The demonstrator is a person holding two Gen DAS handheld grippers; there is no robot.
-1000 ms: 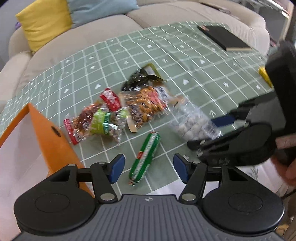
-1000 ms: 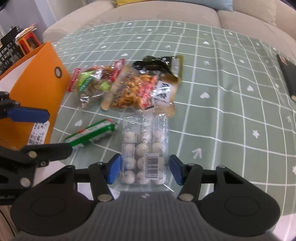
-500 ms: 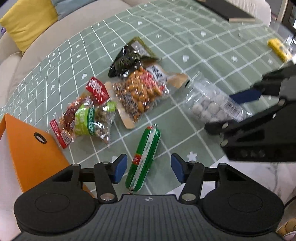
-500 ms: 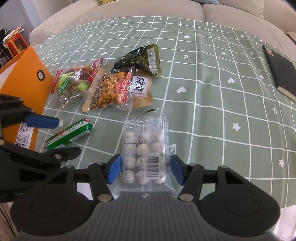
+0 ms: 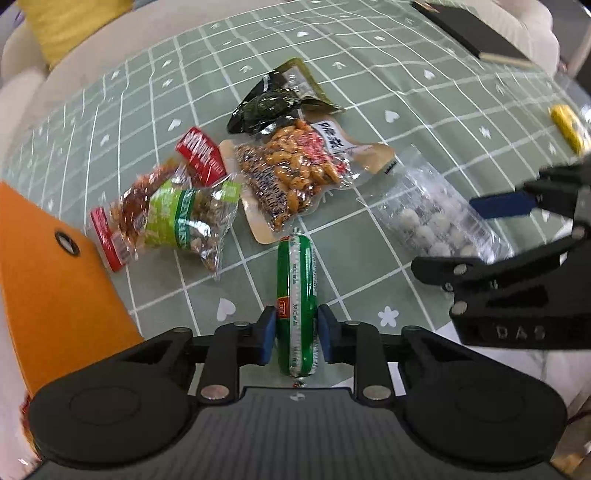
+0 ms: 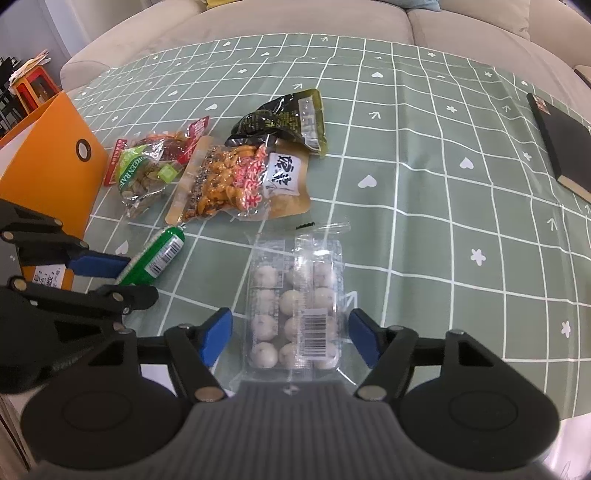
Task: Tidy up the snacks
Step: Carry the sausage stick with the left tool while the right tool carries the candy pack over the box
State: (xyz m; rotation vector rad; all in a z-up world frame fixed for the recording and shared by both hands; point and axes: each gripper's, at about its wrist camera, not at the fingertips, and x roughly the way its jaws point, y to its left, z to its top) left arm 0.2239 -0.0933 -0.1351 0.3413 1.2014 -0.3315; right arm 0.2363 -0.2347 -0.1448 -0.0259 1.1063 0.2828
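Note:
A green sausage stick (image 5: pixel 295 273) lies on the green checked tablecloth (image 5: pixel 369 85). My left gripper (image 5: pixel 296 332) is closing, and its blue pads (image 5: pixel 267 332) touch the stick's sides near its close end. The right wrist view shows the same stick (image 6: pixel 162 254) between the left gripper's fingers (image 6: pixel 99 264). A clear tray of white balls (image 6: pixel 295 295) sits between the pads of my right gripper (image 6: pixel 291 332). Its jaws are opening, and the pads stand clear of the tray on both sides.
An orange box (image 5: pixel 44 280) stands at the left. Beyond the stick lie a peanut pack (image 5: pixel 295 177), a dark green pack (image 5: pixel 273 103), a green raisin bag (image 5: pixel 181 221) and a red pack (image 5: pixel 201 155). A black notebook (image 6: pixel 561 155) lies far right, a sofa (image 6: pixel 295 18) behind.
My left gripper came down over the green sausage stick and its jaws narrowed onto it. The right gripper's jaws widened away from the clear tray, which stayed on the cloth.

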